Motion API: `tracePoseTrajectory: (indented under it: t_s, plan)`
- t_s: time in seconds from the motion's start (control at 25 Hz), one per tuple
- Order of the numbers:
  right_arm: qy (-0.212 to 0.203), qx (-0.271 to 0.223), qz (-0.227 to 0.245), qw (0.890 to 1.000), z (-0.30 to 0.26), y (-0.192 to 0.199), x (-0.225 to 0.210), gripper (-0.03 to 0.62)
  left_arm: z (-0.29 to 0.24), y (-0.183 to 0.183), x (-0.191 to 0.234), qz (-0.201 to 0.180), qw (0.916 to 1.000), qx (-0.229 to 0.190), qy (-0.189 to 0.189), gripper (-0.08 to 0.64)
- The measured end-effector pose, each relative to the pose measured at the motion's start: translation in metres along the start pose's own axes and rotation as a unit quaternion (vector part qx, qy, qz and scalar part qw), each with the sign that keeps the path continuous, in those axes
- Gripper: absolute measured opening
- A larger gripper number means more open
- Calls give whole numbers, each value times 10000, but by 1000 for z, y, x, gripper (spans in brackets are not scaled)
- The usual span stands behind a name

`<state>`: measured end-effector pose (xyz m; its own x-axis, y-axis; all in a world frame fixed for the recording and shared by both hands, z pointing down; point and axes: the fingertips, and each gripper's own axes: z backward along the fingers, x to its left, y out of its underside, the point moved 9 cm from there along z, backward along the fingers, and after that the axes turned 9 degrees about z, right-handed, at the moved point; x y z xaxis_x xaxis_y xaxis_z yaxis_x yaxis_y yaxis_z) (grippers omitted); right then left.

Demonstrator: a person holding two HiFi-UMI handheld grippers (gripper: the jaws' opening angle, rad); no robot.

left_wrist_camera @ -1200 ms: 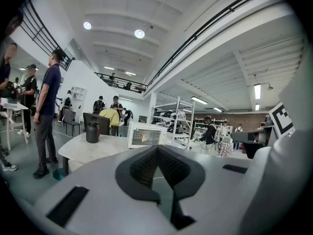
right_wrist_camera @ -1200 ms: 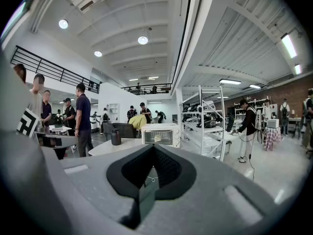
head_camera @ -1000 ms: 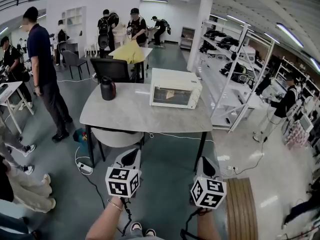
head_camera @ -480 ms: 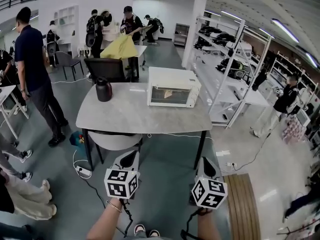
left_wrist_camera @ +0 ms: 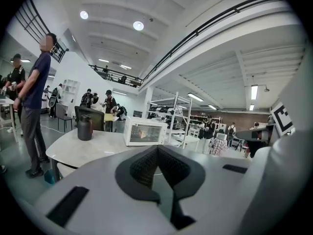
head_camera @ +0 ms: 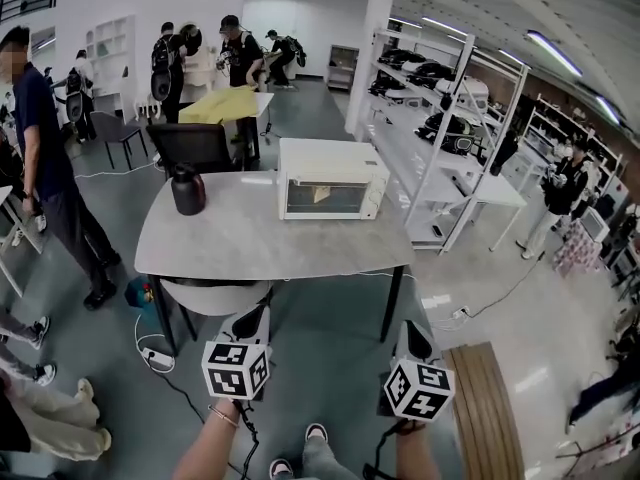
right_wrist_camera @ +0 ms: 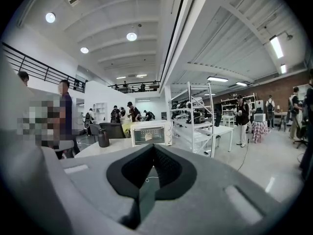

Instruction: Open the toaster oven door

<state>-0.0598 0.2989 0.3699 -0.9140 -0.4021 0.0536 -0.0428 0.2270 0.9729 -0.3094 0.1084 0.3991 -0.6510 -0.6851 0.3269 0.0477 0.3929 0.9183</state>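
The white box-shaped toaster oven with a glass front door (head_camera: 333,178) stands with its door closed. It rests on the grey stone-look table (head_camera: 250,248), and a black jug (head_camera: 187,190) stands well apart to the oven's left. Over the last second the oven has shifted left in the head view and the table has drawn slightly nearer, so the approach appears to be under way. The left gripper (head_camera: 252,320) and right gripper (head_camera: 415,336) are both well short of the oven, jaws together and empty. The door is untouched.
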Motion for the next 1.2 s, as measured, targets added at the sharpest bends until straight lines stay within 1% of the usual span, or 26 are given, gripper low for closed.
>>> tracePoseTrajectory:
  t_s: [0.2,0.44,0.68,0.84,1.0,1.2]
  plan:
    - [17,-44,-25,10000,-39,-5,-18,5,-43,-4,1,-16,10000,43,-1,3]
    - [-72,-73,52,9999,-108,-22,-45,5,-112,-24,3,9,10000,-30,-76,3]
    - [-237,-173,156,9994,-178,-51,-85,5,-181,-50,-5,89,9995,-195,-251,3]
    - [-331,-215,150,9991,-224,-61,-108,5,-225,-58,-6,131,9990,-227,-363,3]
    - [-426,-238,95,9988,-257,-63,-124,5,-253,-64,-8,83,9986,-235,-461,3]
    - [-581,-146,39,9982,-288,-60,-131,5,-277,-68,-6,70,9980,-170,-605,3]
